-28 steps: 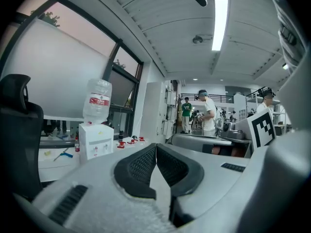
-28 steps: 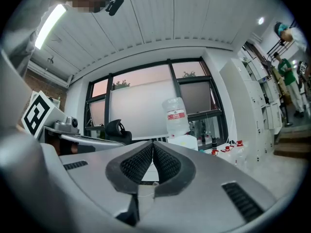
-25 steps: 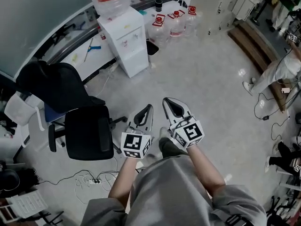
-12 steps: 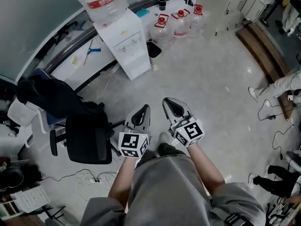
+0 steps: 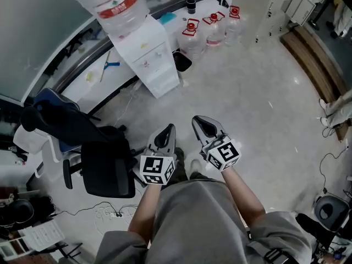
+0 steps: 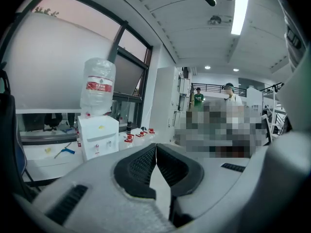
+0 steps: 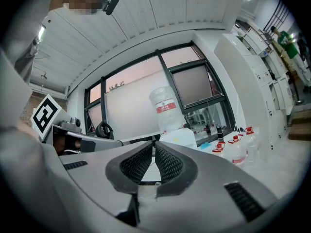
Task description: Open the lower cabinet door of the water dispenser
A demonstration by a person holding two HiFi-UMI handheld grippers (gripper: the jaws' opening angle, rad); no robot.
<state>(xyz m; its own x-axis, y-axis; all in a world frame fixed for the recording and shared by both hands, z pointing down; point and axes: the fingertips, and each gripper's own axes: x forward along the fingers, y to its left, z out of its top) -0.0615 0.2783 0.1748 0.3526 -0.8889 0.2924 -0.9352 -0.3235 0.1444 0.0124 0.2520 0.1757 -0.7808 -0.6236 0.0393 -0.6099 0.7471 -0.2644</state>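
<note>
A white water dispenser with a big clear bottle on top stands at the far left against a window ledge; its lower cabinet door is closed. It also shows in the left gripper view as the dispenser and in the right gripper view as the dispenser. My left gripper and right gripper are held side by side in front of my body, well short of the dispenser. Both are shut and empty.
A black office chair stands at the left, close to my left gripper. Several spare water bottles stand on the floor right of the dispenser, with a dark bin beside it. Cables and a power strip lie at lower left.
The dispenser and chair have shifted in the head view as I moved across the floor toward them. Both grippers stay shut and side by side.
</note>
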